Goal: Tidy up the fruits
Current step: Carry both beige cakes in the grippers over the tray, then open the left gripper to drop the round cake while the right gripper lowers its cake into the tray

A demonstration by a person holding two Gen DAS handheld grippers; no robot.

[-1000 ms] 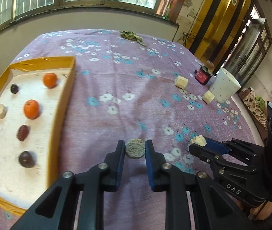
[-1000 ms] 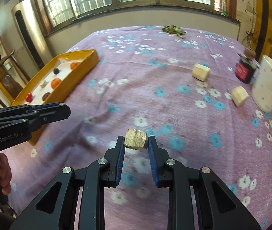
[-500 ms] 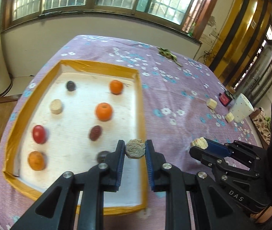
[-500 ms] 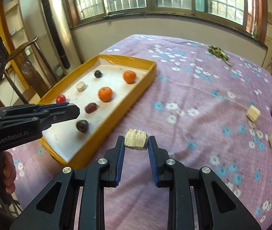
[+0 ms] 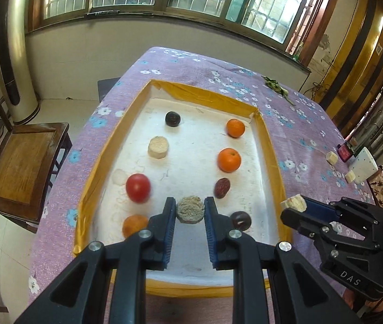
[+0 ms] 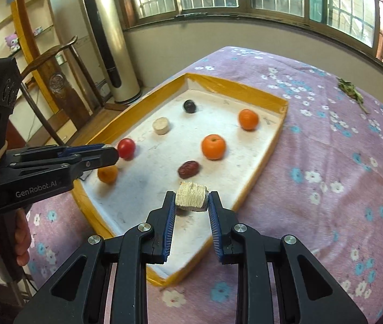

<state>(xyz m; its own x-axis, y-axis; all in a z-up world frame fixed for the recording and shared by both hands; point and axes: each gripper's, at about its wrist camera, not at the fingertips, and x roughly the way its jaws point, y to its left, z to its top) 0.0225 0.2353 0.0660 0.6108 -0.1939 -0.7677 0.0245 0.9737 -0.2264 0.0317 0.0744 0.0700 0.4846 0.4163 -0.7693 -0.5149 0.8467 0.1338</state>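
My left gripper (image 5: 190, 212) is shut on a round grey-beige cake piece (image 5: 190, 209), held above the near part of the yellow-rimmed white tray (image 5: 267, 145). My right gripper (image 6: 192, 202) is shut on a pale ridged block (image 6: 191, 196) over the tray's near right corner; it also shows in the left wrist view (image 5: 294, 205). In the tray lie two oranges (image 5: 228, 159), a red tomato (image 5: 138, 188), a dried date (image 5: 222, 188), two dark plums (image 5: 172, 118), a pale round slice (image 5: 158, 147) and an orange fruit (image 5: 134, 225).
The table has a purple flowered cloth (image 6: 326, 145). Two pale blocks (image 5: 331, 158), a red jar (image 5: 345, 153) and a white dotted cup (image 5: 364, 165) stand at the far right. Green leaves (image 6: 350, 91) lie at the back. A wooden chair (image 5: 24, 162) stands left.
Both grippers have moved left from the open cloth to over the tray, each still holding its piece. The tray now fills the middle of both views.
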